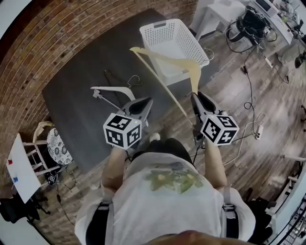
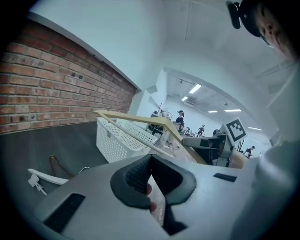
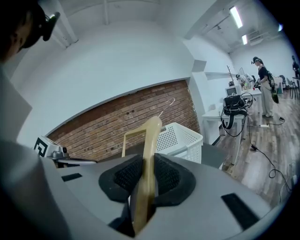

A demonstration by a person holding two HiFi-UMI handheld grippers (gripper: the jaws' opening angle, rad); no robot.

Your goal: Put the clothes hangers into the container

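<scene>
My right gripper (image 1: 196,98) (image 3: 149,161) is shut on one arm of a pale wooden hanger (image 1: 162,57) (image 3: 151,136), which hangs in the air just in front of the white perforated basket (image 1: 174,43) (image 3: 180,136). The hanger's long bar slants down between my two grippers. My left gripper (image 1: 147,101) (image 2: 150,161) is level with the right one, its pads meeting with nothing held. On the dark mat (image 1: 81,95) to its left lie a white hanger (image 1: 112,91) (image 2: 47,177), a thin wire hanger (image 1: 135,80) and a dark hanger (image 1: 111,76).
A brick wall (image 1: 71,28) borders the mat on the left. A white table (image 1: 215,12) stands behind the basket. Cables (image 1: 248,95) trail over the wooden floor at the right. A small stool (image 1: 57,146) stands at the lower left.
</scene>
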